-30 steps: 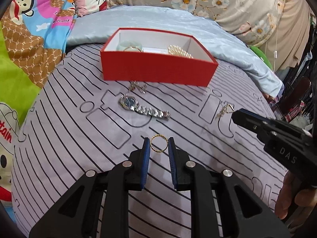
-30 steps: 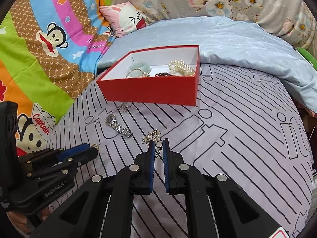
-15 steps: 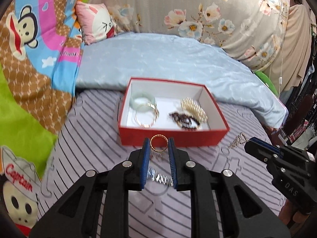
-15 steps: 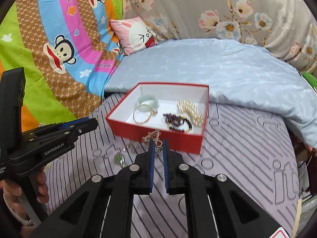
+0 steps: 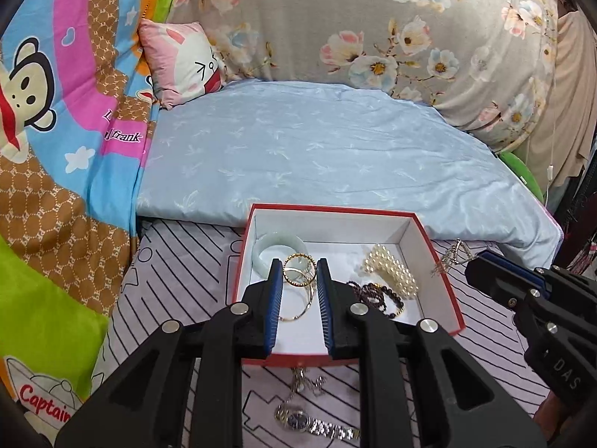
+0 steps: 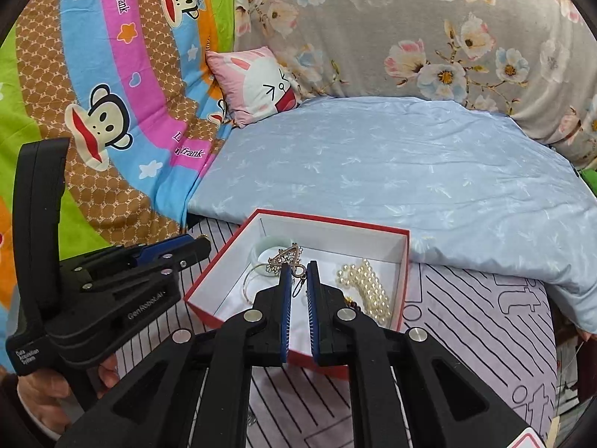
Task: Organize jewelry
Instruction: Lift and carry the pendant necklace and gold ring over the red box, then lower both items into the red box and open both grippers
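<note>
A silver watch (image 5: 313, 423) lies on the striped cover nearest the camera. Above the red box (image 5: 440, 291), the left gripper (image 5: 298, 276) pinches a gold ring (image 5: 298, 274), the right gripper (image 6: 298, 274) clamps a filigree earring (image 6: 285, 257). Best release low, over bare white lining, clear of the pearls (image 5: 391, 270).

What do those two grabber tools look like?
Both are black plastic. The left tool and right tool have blue ribbed pads and round silver bolts. White lettering marks their sides: "GenRobot.AI" on the left, "DAS" on the right.
</note>
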A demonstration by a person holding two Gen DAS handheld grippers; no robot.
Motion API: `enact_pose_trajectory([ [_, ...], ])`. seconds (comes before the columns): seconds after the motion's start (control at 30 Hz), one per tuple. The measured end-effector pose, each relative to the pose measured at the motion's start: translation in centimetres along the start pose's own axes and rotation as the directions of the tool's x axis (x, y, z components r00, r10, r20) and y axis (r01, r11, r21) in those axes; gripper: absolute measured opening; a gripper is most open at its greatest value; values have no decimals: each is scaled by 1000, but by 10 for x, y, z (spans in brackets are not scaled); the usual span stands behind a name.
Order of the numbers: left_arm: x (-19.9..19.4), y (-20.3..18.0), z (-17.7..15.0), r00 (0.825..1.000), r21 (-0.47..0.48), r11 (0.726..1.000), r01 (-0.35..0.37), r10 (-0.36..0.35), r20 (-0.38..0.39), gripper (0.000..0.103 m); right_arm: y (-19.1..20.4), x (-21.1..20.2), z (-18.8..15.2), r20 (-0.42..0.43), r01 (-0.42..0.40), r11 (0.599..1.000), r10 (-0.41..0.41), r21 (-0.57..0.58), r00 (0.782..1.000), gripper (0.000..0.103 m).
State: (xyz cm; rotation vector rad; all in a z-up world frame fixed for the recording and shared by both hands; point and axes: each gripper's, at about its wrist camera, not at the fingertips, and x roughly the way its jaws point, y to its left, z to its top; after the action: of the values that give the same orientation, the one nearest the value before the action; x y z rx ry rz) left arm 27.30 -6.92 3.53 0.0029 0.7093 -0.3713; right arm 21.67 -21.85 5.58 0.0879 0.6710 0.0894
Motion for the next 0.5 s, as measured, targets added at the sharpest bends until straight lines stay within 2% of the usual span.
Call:
enact_pose_trajectory([
  [0.5, 56, 0, 7, 998, 0, 1000, -24, 23, -55, 18, -18, 52, 6, -51, 22, 999, -20, 36, 998, 7],
])
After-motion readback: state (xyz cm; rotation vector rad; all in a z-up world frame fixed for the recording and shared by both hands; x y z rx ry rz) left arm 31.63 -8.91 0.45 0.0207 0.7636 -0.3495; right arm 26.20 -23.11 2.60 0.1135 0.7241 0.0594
